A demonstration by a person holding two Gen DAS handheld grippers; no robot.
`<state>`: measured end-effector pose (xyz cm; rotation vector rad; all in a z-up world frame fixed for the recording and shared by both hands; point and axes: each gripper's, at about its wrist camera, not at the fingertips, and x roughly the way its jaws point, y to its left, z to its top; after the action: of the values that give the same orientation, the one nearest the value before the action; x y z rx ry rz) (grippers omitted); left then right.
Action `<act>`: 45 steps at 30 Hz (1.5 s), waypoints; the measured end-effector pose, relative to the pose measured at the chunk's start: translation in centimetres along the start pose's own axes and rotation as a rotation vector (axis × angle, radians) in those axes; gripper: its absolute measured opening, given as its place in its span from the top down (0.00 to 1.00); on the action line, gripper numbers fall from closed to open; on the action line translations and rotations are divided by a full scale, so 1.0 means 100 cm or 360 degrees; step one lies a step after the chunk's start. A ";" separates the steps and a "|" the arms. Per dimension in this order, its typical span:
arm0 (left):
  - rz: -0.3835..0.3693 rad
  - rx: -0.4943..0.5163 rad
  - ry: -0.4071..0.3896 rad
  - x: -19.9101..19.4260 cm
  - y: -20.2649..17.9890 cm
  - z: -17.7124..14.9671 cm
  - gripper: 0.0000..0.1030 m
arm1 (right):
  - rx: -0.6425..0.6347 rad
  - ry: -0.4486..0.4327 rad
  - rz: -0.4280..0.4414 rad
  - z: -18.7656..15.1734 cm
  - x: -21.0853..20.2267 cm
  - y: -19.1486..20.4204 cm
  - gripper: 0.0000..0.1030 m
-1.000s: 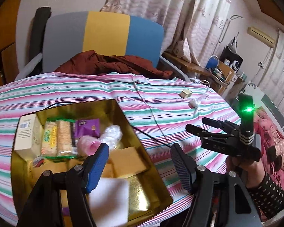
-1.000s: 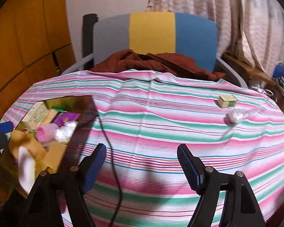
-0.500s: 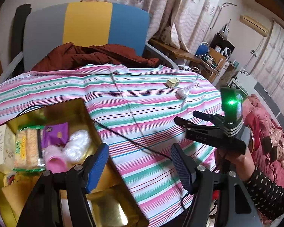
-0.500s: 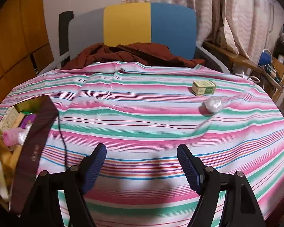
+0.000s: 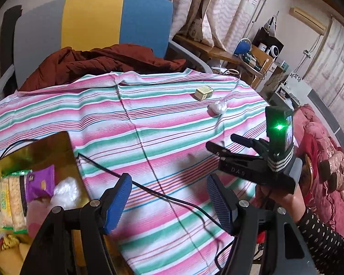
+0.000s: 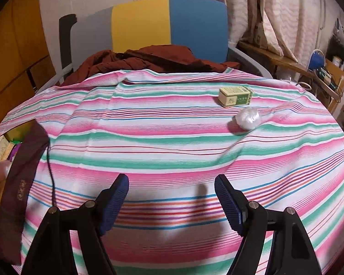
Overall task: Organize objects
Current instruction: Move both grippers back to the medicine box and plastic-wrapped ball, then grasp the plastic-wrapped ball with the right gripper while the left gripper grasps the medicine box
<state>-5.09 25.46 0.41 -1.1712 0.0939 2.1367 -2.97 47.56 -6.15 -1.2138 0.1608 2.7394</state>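
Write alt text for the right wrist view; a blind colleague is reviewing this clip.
An open, empty right gripper hovers over a striped tablecloth, pointing toward a small green box and a white wad lying apart at the far right. A gold tin of snacks sits at the left edge, and a chair holding a brown jacket stands behind.

A chair [image 6: 169,25] with grey, yellow and blue panels stands behind the table's far edge, a brown garment [image 6: 149,60], perhaps a jacket, on it.
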 end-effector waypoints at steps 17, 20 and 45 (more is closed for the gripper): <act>-0.0029 0.0118 0.0055 0.034 -0.024 0.044 0.33 | 0.0306 -0.0058 -0.0204 0.071 0.068 -0.112 0.28; -0.0017 0.0150 0.0058 0.043 -0.029 0.057 0.33 | 0.0289 -0.0022 -0.0182 0.073 0.082 -0.112 0.35; 0.0146 0.0514 0.0190 0.253 -0.116 0.164 0.27 | 0.0732 -0.0227 -0.0210 0.020 0.045 -0.157 0.64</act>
<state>-18.90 53.81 -6.40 -1.1167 0.5348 2.0324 -4.68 63.67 -8.78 -0.8677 0.6286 2.4689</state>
